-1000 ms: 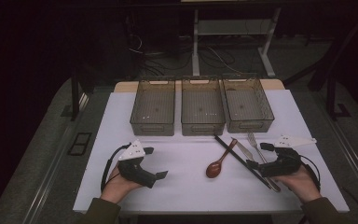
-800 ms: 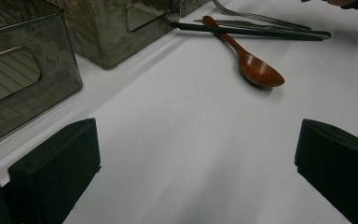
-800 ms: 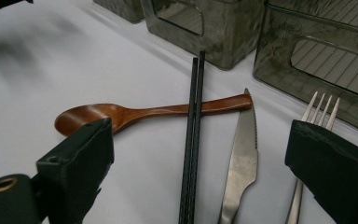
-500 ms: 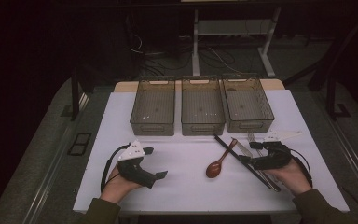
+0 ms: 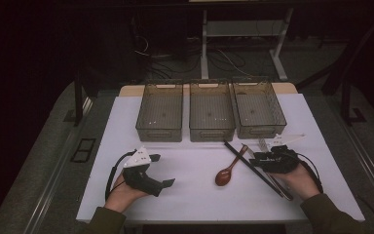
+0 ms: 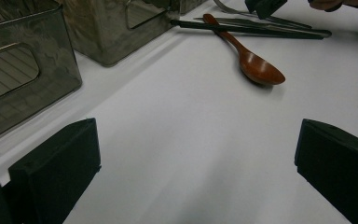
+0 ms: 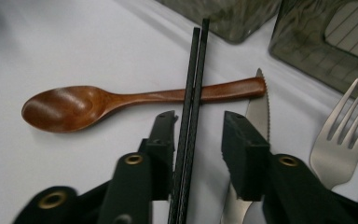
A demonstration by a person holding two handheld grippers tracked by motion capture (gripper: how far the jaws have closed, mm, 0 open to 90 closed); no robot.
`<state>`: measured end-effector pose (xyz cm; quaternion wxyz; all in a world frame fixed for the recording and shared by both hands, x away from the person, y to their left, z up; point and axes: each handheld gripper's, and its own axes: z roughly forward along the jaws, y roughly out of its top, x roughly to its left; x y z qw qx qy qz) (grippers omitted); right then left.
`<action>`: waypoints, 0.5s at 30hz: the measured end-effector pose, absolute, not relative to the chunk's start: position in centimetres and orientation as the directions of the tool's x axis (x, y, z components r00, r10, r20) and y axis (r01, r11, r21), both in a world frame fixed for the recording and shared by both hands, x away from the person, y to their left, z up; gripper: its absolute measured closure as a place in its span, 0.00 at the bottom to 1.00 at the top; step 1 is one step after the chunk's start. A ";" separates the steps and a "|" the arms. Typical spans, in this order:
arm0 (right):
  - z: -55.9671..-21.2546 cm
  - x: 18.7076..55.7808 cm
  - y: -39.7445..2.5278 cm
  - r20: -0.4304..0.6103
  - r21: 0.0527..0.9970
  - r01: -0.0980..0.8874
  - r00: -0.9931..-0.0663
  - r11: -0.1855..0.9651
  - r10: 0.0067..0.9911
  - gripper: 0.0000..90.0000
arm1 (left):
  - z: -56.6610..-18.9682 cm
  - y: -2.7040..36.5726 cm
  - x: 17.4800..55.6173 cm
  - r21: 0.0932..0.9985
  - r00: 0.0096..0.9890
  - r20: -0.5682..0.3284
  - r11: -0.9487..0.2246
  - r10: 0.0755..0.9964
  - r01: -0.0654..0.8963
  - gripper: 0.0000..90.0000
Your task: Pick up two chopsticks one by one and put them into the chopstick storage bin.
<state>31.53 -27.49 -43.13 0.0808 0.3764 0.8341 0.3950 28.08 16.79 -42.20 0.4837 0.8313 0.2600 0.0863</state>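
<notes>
A pair of black chopsticks (image 7: 192, 88) lies across the handle of a brown wooden spoon (image 7: 74, 105) on the white table. My right gripper (image 7: 199, 125) is open and straddles the chopsticks; they run close along its left jaw, with a gap to the other jaw. A serrated knife (image 7: 257, 100) lies under that jaw, and a steel fork (image 7: 342, 128) is further right. In the high view the right gripper (image 5: 254, 161) sits over the chopsticks (image 5: 243, 158), right of the spoon (image 5: 225, 173). My left gripper (image 5: 161, 170) rests open at the front left, its jaws (image 6: 193, 172) wide apart over bare table.
Three grey see-through bins (image 5: 210, 111) stand side by side at the back of the table. In the left gripper view two of them (image 6: 28, 70) rise at the left, with the spoon (image 6: 256, 65) and chopsticks (image 6: 251, 29) beyond. White tabletop (image 5: 190, 170) lies between the hands.
My right gripper has moved forward and left along the cutlery until its jaws stand around the chopsticks. The left gripper has stayed in place.
</notes>
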 end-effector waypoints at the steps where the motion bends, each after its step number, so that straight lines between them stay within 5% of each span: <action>1: -43.2 31.5 -27.5 0.164 0.714 0.568 -0.705 0.411 0.689 0.74 | -42.2 16.8 28.1 0.848 0.850 -0.108 -0.398 0.516 0.349 0.00; 15: -44.0 31.6 -27.2 0.158 0.672 0.583 -0.716 0.458 0.680 0.86 | -42.3 16.8 28.1 0.847 0.850 -0.111 -0.399 0.515 0.352 0.00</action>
